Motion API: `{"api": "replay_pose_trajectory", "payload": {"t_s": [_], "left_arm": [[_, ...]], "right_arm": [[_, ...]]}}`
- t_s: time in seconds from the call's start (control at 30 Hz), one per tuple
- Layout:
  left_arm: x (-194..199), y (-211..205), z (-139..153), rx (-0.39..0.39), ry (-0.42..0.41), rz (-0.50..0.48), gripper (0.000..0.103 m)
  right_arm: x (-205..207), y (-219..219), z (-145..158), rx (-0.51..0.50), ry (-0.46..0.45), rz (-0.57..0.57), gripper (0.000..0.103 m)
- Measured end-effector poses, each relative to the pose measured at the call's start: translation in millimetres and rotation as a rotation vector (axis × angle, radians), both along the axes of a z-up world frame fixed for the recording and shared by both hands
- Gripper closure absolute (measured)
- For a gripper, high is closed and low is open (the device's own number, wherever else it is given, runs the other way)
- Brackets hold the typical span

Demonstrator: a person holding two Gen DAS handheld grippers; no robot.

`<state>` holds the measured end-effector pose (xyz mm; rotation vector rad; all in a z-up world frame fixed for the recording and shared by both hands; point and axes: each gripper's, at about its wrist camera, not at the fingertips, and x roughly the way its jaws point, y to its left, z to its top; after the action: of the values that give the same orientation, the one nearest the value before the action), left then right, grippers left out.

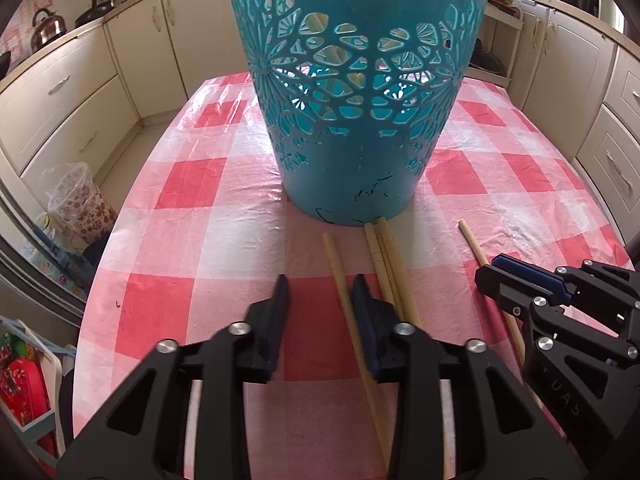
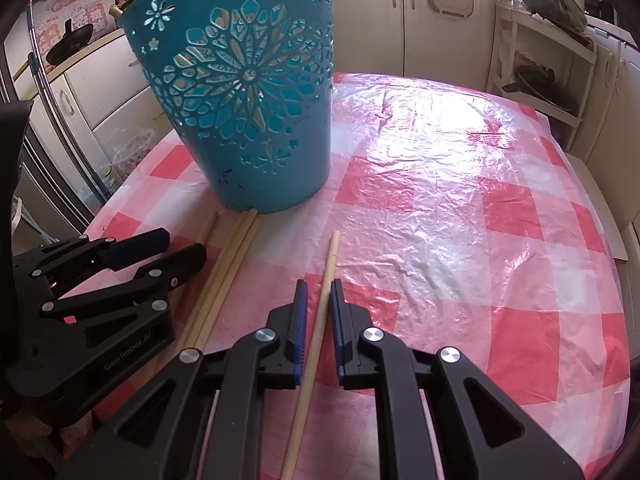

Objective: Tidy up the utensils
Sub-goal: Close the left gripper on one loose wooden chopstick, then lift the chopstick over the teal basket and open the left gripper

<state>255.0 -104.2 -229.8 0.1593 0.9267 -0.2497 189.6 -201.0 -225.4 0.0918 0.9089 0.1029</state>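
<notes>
got the left tongs (image 1: 321, 292) standing open over the table, with a pale round wooden chopstick (image 1: 340, 276) lying between the jaws, hard up against the right-hand finger (image 1: 362, 296) and well clear of the other one. not pinched, just straddled.

over at 3 o'clock from there, looking at the right tongs (image 2: 319, 300) closed down to a narrow slot around a second pale wooden chopstick (image 2: 328, 272). only a thin slit left showing on the stick's left side. tip of that stick poking out toward 12 o'clock, short of everything else.

straight ahead at 12 o'clock from the left tongs: a tall teal plastic basket with cut-out flower patterns (image 1: 352, 80), upright on the table. can make out a few pale sticks through the holes, so some already inside.

at 1 o'clock from the left tongs, just beside the straddled stick, a little bunch of loose pale chopsticks (image 1: 386, 256) lying side by side, far ends touching the foot of the basket. between the two tongs, basically.

all of it sitting on a shiny red-and-white checked plastic tablecloth (image 1: 192, 192), crinkly and catching glare out at 1 o'clock from the right tongs.
</notes>
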Motion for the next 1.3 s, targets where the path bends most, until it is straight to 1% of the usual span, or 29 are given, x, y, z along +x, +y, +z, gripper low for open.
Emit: {"api": "replay_pose_trajectory", "payload": {"t_s": [0.03,0.07,0.23,0.3,0.37,0.5,0.57,0.63,0.73,0.8,0.9,1.07,1.17,1.3], "left_arm": [[0,-1,0,-0.009,0.004,-0.013,0.094],[1,-2,0,-0.019,0.011,-0.016,0.098],[-1,4,3,-0.065,0.039,-0.02,0.098],[-5,12,11,-0.091,0.034,-0.026,0.098],[-11,24,25,-0.133,0.022,-0.03,0.098],[-25,51,69,-0.241,-0.017,-0.04,0.098],[-30,61,98,-0.3,-0.051,-0.05,0.098],[-32,66,133,-0.357,-0.107,-0.062,0.098],[-25,62,180,-0.402,-0.214,-0.08,0.098],[-14,55,205,-0.413,-0.289,-0.083,0.098],[10,44,227,-0.444,-0.355,-0.065,0.098],[59,31,240,-0.501,-0.421,0.007,0.098],[84,24,235,-0.509,-0.451,0.051,0.098],[110,16,218,-0.512,-0.446,0.095,0.098]], "right_arm": [[0,-1,0,0.006,-0.001,-0.001,0.091],[0,-2,0,0.013,-0.001,-0.002,0.091],[-1,-4,-1,0.027,-0.005,-0.003,0.091],[-1,-5,-1,0.032,-0.005,-0.004,0.091],[-1,-6,-1,0.037,-0.005,-0.004,0.091],[-1,-8,-1,0.047,-0.006,-0.005,0.091],[-1,-9,-1,0.048,-0.006,-0.005,0.091],[-1,-9,-1,0.046,-0.007,-0.005,0.091],[-1,-9,-1,0.044,-0.008,-0.005,0.091],[-2,-9,-2,0.045,-0.009,-0.004,0.091],[-1,-11,-2,0.055,-0.01,-0.005,0.091],[-1,-14,-3,0.083,-0.009,-0.007,0.091],[0,-18,-3,0.103,-0.008,-0.006,0.09],[2,-22,-4,0.126,-0.005,-0.003,0.088]]}}
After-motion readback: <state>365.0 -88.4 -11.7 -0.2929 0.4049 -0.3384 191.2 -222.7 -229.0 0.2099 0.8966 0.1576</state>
